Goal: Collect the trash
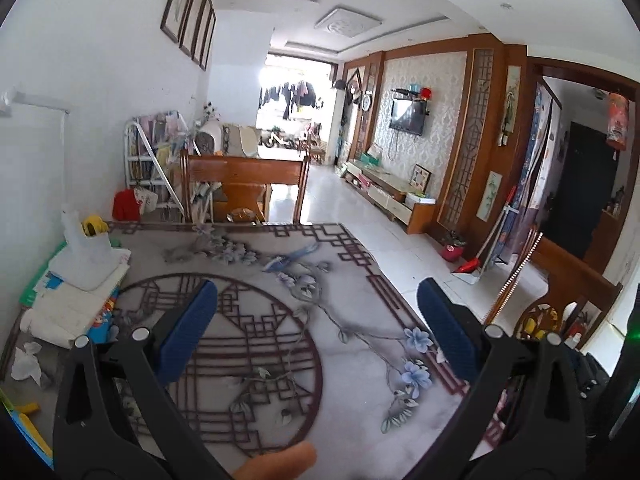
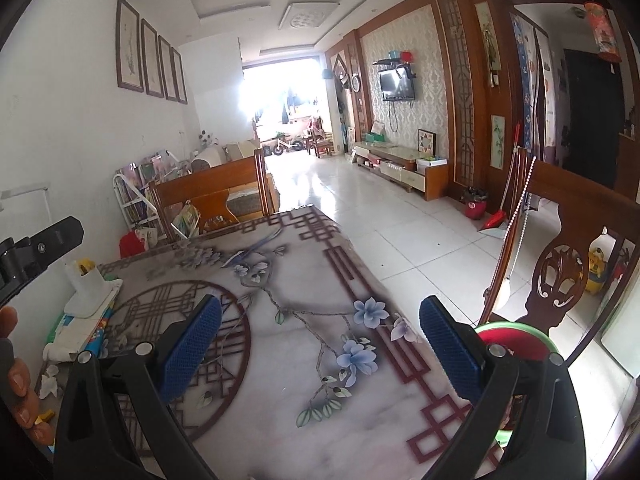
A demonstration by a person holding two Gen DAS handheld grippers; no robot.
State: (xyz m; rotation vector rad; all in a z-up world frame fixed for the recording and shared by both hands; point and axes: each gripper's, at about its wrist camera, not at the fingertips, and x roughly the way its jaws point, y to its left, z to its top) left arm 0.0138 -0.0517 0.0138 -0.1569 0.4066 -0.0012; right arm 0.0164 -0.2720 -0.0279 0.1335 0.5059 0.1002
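Both grippers are hovering over the patterned table [image 1: 360, 408]: the left gripper [image 1: 316, 324] and the right gripper [image 2: 320, 340] are each holding their 2 blue pads wide apart around nothing. A crumpled white tissue [image 1: 26, 362] is lying at the table's left edge, beside the stack of papers [image 1: 76, 304] there.
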